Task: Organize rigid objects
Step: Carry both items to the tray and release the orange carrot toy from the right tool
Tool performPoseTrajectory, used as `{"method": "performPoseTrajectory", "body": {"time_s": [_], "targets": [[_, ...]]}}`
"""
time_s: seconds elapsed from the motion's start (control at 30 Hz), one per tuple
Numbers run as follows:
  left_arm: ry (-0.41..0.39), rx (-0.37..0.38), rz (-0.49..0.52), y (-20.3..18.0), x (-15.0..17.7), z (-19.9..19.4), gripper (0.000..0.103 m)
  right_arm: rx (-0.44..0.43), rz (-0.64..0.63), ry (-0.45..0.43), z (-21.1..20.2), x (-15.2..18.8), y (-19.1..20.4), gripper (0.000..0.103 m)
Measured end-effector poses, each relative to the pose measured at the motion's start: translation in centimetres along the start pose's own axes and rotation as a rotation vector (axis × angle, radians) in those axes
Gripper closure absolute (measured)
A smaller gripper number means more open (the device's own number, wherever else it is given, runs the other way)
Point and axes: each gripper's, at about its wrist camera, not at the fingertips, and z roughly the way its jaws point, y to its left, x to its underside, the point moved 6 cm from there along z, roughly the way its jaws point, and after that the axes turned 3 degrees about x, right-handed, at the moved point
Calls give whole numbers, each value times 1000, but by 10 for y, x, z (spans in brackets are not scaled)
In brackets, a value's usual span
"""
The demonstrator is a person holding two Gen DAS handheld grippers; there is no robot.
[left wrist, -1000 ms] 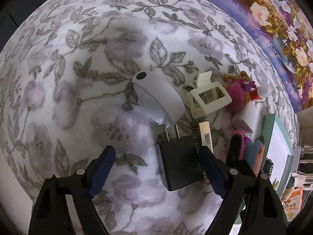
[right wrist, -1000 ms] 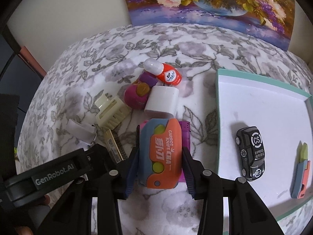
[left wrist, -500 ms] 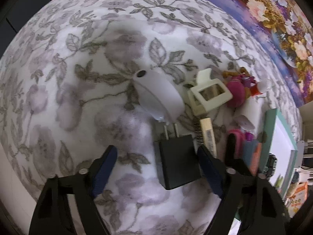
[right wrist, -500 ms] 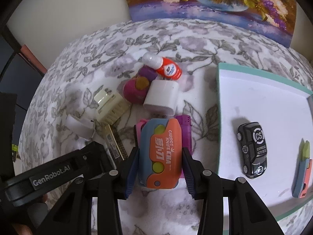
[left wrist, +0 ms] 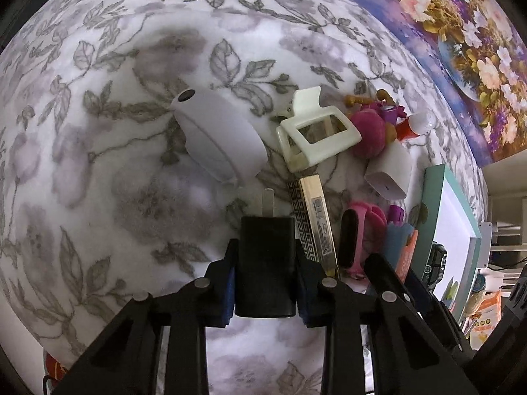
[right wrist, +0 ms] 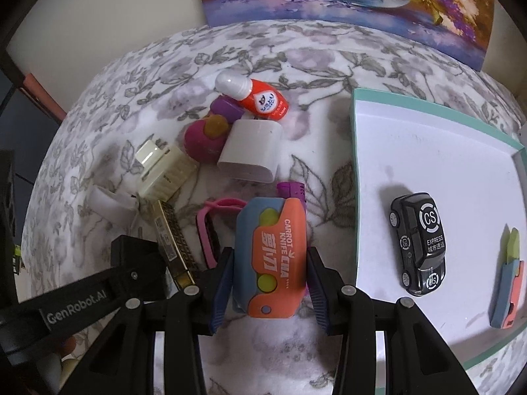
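Note:
My left gripper (left wrist: 265,276) is shut on a black plug adapter (left wrist: 266,263), prongs pointing away, over the floral cloth. My right gripper (right wrist: 270,283) is shut on an orange-and-blue carrot knife toy (right wrist: 271,256), just left of the teal-rimmed white tray (right wrist: 354,151). The left gripper and its black adapter (right wrist: 135,256) also show at the lower left of the right wrist view.
On the cloth lie a white oval device (left wrist: 217,141), cream hair clip (left wrist: 316,138), gold harmonica (left wrist: 316,217), white charger (right wrist: 252,151), magenta toy (right wrist: 202,138), red bottle (right wrist: 253,98), pink band (right wrist: 209,227). The tray holds a black toy car (right wrist: 418,243) and another carrot knife (right wrist: 507,283).
My left gripper has closed on the black adapter, which was lying between open fingers before. My right gripper keeps hold of the carrot knife toy, barely moved.

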Motion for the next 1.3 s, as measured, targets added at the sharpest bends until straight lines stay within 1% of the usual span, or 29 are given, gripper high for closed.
{"method": "performPoseTrajectory", "body": {"time_s": [0.17, 0.27, 0.5, 0.6, 0.7, 0.8, 0.87, 1.0, 1.1, 1.2, 1.3], "targets": [[-11, -14, 6, -2, 0, -2, 72, -2, 1, 3, 0, -1, -1, 58], [-28, -17, -2, -1, -4, -10, 73, -12, 17, 6, -3, -1, -2, 58], [-112, -10, 31, -12, -11, -38, 73, -31, 35, -42, -25, -9, -5, 58], [-149, -8, 54, -23, -13, -50, 73, -35, 50, -67, -35, -14, -10, 58], [-182, -9, 88, -40, -12, -60, 73, -46, 86, -93, -46, -20, -22, 58], [-189, -14, 145, -61, -2, -62, 73, -66, 157, -115, -57, -26, -43, 58], [-182, -8, 185, -81, 4, -60, 73, -61, 205, -128, -62, -28, -61, 58], [-165, -2, 272, -121, 20, -51, 73, -12, 278, -136, -67, -26, -101, 58], [-148, -1, 319, -142, 30, -44, 73, 72, 314, -132, -69, -22, -135, 58], [-116, -2, 375, -164, 45, -34, 73, 95, 351, -126, -71, -16, -162, 58], [-80, 14, 434, -182, 61, -26, 72, 114, 386, -117, -72, -10, -184, 58]]}}
